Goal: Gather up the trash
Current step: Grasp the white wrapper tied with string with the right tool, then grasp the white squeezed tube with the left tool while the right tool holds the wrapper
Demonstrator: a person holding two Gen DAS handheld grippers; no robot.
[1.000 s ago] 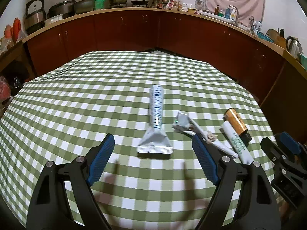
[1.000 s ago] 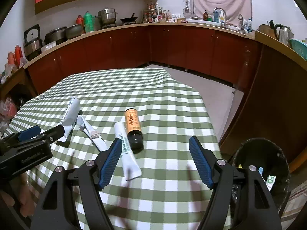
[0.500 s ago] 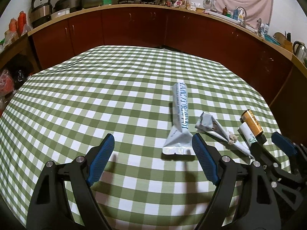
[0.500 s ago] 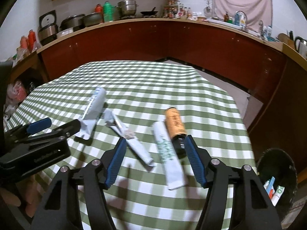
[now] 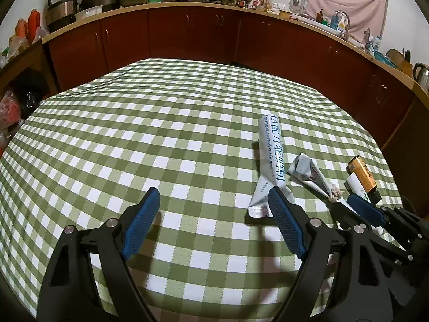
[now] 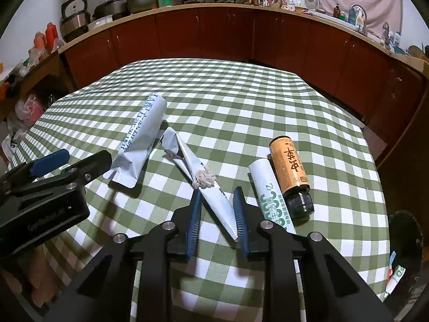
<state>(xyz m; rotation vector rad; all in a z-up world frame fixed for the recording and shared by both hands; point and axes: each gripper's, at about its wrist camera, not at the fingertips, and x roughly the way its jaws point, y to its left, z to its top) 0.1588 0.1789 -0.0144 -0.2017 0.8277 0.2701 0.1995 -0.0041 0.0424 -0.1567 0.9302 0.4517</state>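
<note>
- Our right gripper [image 6: 217,209] has just been closing; its fingers now stand narrow around the near end of the torn wrapper [image 6: 211,196], seemingly pinching it.
- That reads as the first pick-up, with the bin [image 6: 407,244] right of those fingers.
- Earlier they straddled the white tube [image 6: 270,196].
- Our left gripper [image 5: 211,217] hangs wide apart, empty, the milk sachet [image 5: 270,161] beyond its right finger rather than centred.

Both wrist cameras sit close above the checked worktop [image 5: 166,139], angled steeply down and facing the far counter. Both views share the worktop's wrappers; the right camera sits further right.
</note>
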